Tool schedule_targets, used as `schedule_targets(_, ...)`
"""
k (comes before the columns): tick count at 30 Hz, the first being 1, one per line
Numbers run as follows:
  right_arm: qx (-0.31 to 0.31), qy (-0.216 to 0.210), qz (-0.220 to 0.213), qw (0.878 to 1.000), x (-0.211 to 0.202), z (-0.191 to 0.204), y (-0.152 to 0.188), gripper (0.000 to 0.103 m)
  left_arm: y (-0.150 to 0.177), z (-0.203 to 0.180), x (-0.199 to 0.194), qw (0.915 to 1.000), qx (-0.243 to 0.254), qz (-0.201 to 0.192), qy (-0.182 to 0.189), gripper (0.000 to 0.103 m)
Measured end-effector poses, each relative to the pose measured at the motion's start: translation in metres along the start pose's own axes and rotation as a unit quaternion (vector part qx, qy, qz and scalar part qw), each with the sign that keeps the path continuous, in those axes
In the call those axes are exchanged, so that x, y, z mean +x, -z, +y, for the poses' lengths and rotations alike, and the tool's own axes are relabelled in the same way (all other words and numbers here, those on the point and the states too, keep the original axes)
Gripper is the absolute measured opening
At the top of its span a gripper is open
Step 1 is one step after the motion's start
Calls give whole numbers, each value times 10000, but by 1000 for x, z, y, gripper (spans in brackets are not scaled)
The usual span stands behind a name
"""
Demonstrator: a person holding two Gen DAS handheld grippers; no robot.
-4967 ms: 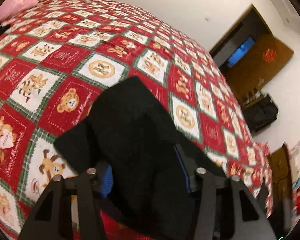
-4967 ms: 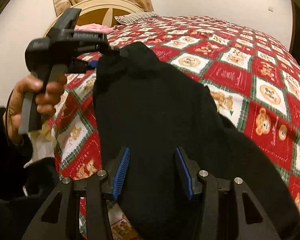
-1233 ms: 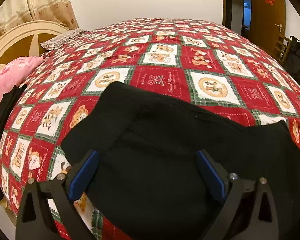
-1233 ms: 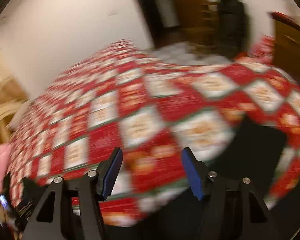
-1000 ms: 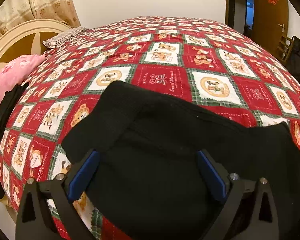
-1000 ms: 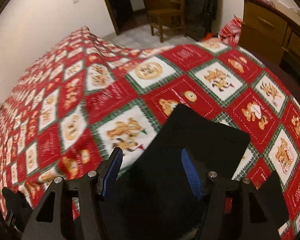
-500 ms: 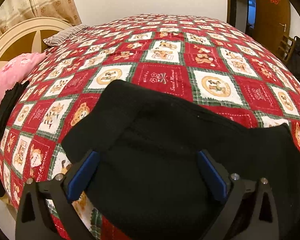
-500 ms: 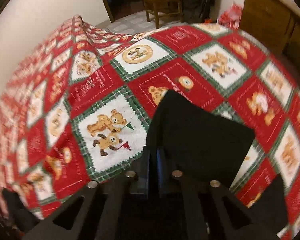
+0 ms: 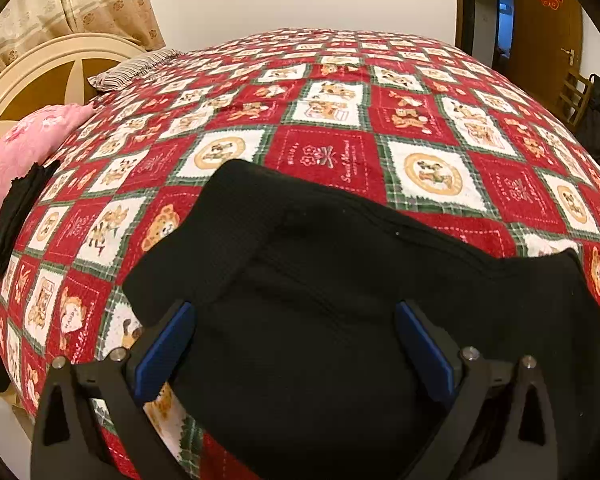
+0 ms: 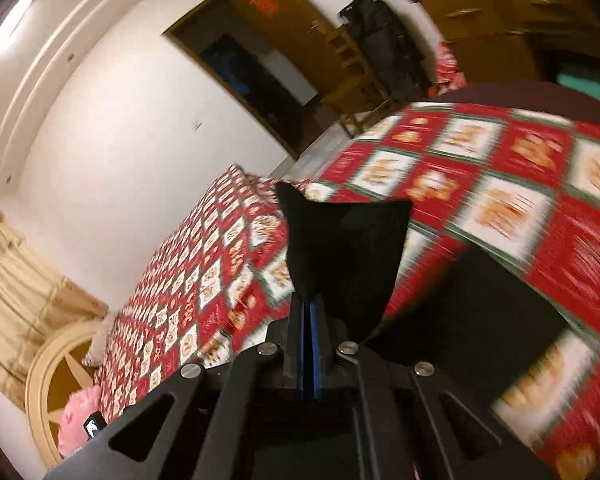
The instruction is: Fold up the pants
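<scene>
The black pants (image 9: 340,320) lie limp across the red quilt (image 9: 328,152); soft and light, best taken by hem or waistband. My right gripper (image 10: 309,312) pinches a cuff, probably, given the blur. My left gripper (image 9: 296,344) hovers spread over the waist.

Pink pillow (image 9: 24,148) (near headboard (image 9: 40,76)) on bedspread (image 9: 328,120).

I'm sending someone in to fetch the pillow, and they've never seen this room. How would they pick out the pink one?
Start at the bed with the red and white teddy-bear quilt, and go to its end by the cream arched headboard. The pink pillow lies at the quilt's edge there, with a dark cloth draped against it. The other pillow nearby is striped, not pink.
</scene>
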State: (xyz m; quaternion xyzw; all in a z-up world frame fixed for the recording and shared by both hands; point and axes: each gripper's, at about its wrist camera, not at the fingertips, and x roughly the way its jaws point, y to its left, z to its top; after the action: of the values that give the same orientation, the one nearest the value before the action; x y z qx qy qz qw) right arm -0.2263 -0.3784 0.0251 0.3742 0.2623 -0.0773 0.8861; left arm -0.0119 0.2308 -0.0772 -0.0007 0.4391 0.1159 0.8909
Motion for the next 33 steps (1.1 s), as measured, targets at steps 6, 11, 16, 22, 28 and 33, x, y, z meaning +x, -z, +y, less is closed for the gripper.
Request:
schedule_targets(6, 581, 206, 150, 9980, -25, -53, 39, 2, -1, 0, -1, 10000, -14, 13, 3, 103)
schedule_targets(11, 798, 391, 568, 9944, -19, -78, 59, 3, -2, 0, -1, 10000, -2, 32, -8, 103)
schedule_targets(16, 568, 1064, 302, 9922, -43, -75, 38, 6, -6, 1, -2, 9999, -33, 134, 1, 103)
schedule_targets(22, 102, 1265, -163, 9918, -56, -67, -12, 72, -10, -5, -13, 10000, -24, 82, -19, 103)
schedule_targets(28, -1274, 1312, 588, 9814, 12, -48, -31, 71, -16, -18, -34, 9999, 68, -109, 36, 102)
schedule_targets(33, -2112, 1683, 1192, 9554, 49, -37, -21, 50, -17, -29, -37, 9998, 156, -87, 1, 102)
